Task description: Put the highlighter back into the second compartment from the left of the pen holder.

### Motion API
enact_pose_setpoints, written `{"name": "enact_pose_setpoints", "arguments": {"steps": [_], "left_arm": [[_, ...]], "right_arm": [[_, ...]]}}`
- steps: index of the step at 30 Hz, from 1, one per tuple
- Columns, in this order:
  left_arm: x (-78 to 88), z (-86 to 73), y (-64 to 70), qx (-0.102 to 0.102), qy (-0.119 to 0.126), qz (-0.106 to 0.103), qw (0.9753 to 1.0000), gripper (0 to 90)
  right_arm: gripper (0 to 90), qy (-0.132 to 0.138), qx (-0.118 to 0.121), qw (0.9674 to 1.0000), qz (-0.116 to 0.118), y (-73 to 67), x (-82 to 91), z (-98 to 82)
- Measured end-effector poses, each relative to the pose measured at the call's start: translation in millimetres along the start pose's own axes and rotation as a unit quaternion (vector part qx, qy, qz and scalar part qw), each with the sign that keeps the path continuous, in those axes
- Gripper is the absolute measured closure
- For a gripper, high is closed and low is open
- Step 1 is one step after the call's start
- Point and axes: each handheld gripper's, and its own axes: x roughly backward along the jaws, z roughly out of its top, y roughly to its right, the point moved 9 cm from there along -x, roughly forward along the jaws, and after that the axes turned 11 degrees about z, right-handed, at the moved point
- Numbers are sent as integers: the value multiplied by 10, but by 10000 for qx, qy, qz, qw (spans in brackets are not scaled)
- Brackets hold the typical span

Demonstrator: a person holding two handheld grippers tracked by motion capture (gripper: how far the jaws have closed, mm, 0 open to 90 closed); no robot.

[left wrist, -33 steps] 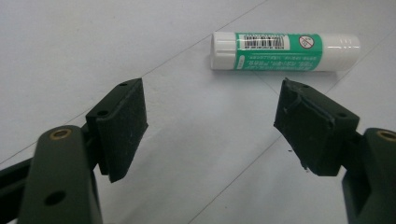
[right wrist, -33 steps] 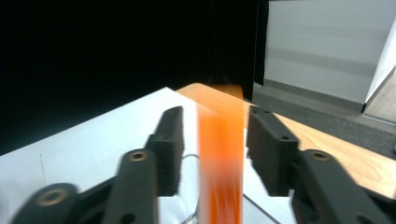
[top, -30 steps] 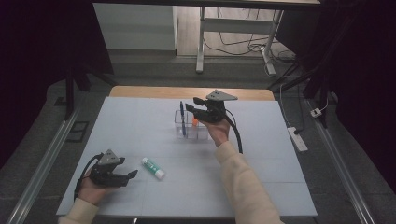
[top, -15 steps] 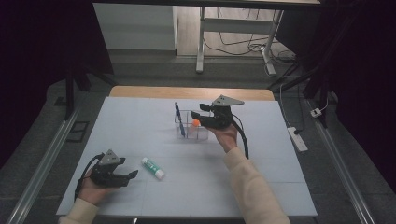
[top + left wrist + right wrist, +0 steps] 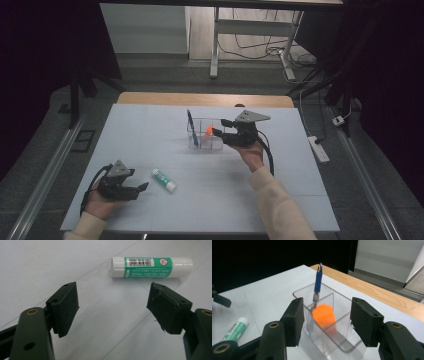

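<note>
Inside clear organizer (image 5: 206,141): pen (image 5: 192,126), orange piece (image 5: 209,131)

Left gripper (image 5: 112,307) jaws spread wide, nothing between them, green-and-white glue stick (image 5: 152,267) lying flat just beyond, pale counter (image 5: 50,262) beneath.

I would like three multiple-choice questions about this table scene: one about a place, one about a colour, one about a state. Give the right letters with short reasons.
1. Where does the glue stick lie?
A. on the table, ahead of the left tongs
B. inside the clear organizer
C. on the floor

2. What colour is the small item in the clear organizer?
A. green
B. orange
C. black

3. How do the right tongs stand?
A. shut on the blue pen
B. open, holding nothing
C. shut on the glue stick

Answers: 1 A, it lies flat on the white top beyond the pads. 2 B, it is bright orange beside the blue pen. 3 B, both pads stand apart with nothing between them.
</note>
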Motion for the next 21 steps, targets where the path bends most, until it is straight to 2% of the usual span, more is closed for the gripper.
{"name": "enact_pose_setpoints", "arguments": {"steps": [13, 19, 21], "left_arm": [[-14, 14, -1, -1, 6, -11, 10000, 250], [-21, 13, 0, -26, -11, -11, 10000, 250], [-19, 17, 1, -8, 2, -10, 10000, 250]], "right_arm": [[446, -111, -35, 9999, -80, -74, 309, -202], [446, -128, -121, 9998, -77, -113, 504, -326], [446, -211, -127, 9997, -76, -128, 572, -391]]}}
